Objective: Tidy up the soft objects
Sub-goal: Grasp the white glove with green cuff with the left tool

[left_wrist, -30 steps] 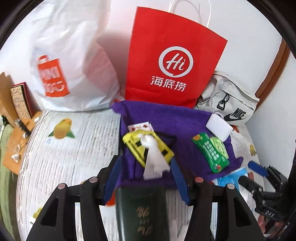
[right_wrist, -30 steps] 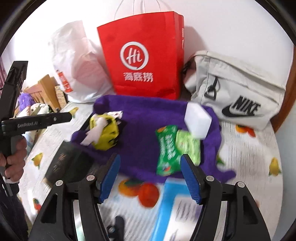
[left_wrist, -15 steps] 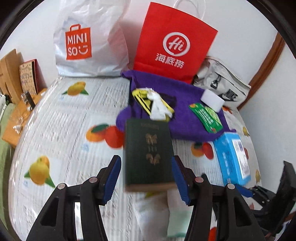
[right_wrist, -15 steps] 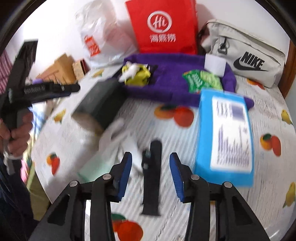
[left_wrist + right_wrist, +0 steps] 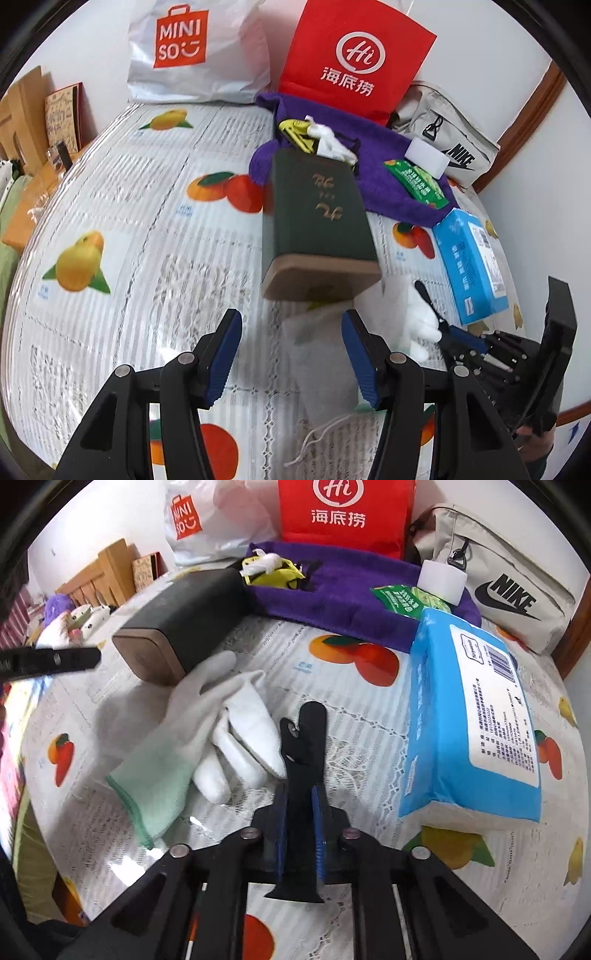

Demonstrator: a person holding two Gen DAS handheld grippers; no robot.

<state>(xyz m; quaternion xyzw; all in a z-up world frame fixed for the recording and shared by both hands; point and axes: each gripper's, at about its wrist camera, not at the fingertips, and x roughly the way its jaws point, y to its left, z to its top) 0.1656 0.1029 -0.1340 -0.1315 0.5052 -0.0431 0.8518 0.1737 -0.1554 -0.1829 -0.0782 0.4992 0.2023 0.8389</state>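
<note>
Back row: Miniso bag (image 5: pixel 192 51) left, Haidilao bag (image 5: pixel 354 55) middle, Nike pouch (image 5: pixel 448 138) right.
Towel (image 5: pixel 384 173): before the Haidilao bag.
On towel: sponge (image 5: pixel 426 158), wipes packet (image 5: pixel 415 181).
Box (image 5: pixel 317 225): before the towel.
Glove (image 5: pixel 192 746): before the box.
Tissue pack (image 5: pixel 476 716): right of the glove.

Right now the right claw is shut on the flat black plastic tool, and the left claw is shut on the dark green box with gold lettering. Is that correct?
Only partly. The right claw is shut on the flat black plastic tool. But the left wrist view shows the left claw open and holding nothing: the dark green box with gold lettering lies on the fruit-print tablecloth beyond its fingertips.
</note>
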